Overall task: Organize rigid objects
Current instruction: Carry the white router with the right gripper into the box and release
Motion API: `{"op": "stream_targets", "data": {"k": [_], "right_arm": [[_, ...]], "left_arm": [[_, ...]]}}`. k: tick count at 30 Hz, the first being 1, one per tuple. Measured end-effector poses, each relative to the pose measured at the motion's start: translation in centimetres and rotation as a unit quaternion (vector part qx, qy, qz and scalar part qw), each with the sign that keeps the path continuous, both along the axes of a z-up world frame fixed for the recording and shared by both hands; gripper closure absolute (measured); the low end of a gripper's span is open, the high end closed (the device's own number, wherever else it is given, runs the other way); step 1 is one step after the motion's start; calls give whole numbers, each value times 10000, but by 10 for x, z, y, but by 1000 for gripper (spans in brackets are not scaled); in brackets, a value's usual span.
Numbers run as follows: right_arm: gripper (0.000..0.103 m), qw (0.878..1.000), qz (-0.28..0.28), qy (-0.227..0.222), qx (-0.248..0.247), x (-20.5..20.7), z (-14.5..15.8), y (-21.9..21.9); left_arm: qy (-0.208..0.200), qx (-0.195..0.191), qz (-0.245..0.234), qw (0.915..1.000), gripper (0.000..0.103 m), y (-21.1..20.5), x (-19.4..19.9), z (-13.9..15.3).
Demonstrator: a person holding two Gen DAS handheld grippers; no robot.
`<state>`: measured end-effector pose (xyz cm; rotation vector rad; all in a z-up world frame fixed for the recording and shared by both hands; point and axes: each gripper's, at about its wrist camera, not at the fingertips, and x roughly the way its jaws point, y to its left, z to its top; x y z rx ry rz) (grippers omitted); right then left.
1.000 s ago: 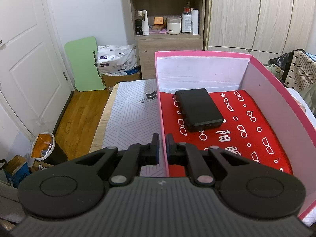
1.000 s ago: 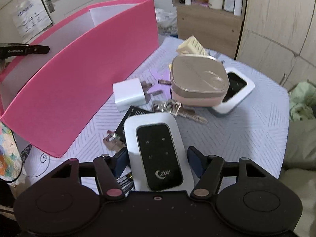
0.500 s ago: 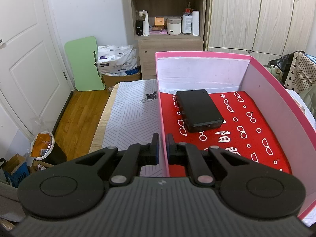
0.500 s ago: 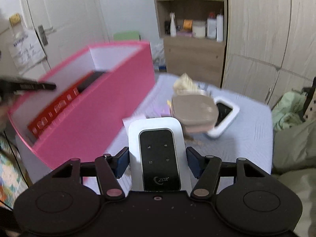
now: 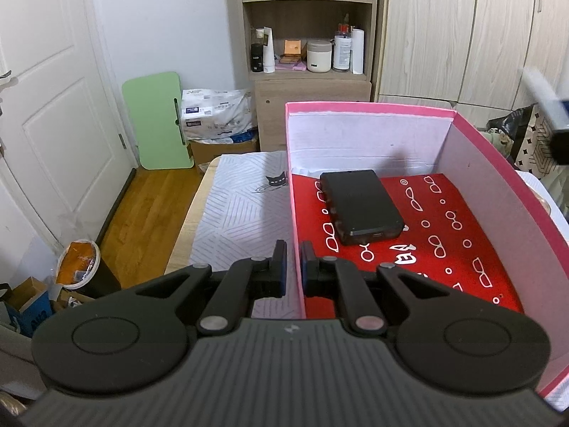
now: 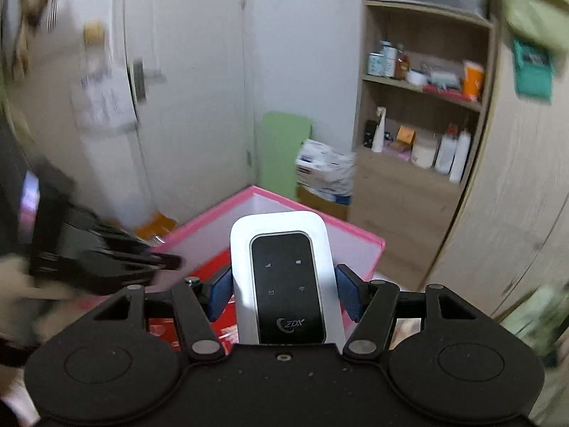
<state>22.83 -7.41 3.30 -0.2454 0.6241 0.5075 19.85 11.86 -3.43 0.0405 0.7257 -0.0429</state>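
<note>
Pink box sits on the table w/ a black power bank lying flat on its red liner. Left gripper is clamped on the box's near wall, one finger inside, one outside. Right gripper is closed on the white wifi router, held in the air above the box. Risks: router could land on the power bank, or a tug on the wall could shift the box. Right view is blurred, so box floor mostly hidden; height above it unclear.

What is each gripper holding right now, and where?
Right gripper clamps the white pocket router by its long sides. Left gripper pinches the pink box by its left wall.
</note>
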Motion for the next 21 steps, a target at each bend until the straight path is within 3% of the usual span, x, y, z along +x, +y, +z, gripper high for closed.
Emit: {"op": "stream_targets", "data": {"k": [5, 8, 15, 19, 21], "right_arm": [[36, 9931, -52, 320, -1129, 60, -34, 49], [36, 9829, -265, 814, -1632, 94, -55, 62], [37, 9720, -259, 1163, -2023, 118, -81, 81], [36, 9592, -655, 1101, -2519, 121, -95, 90], [36, 9590, -775, 1400, -2337, 127, -97, 91]], "left_arm": [[7, 36, 80, 10000, 94, -3, 0, 0], [3, 7, 92, 10000, 94, -2, 1, 0], [-21, -67, 53, 10000, 94, 0, -1, 0], [-19, -39, 53, 10000, 94, -1, -1, 0], [-22, -52, 59, 10000, 94, -1, 0, 0]]}}
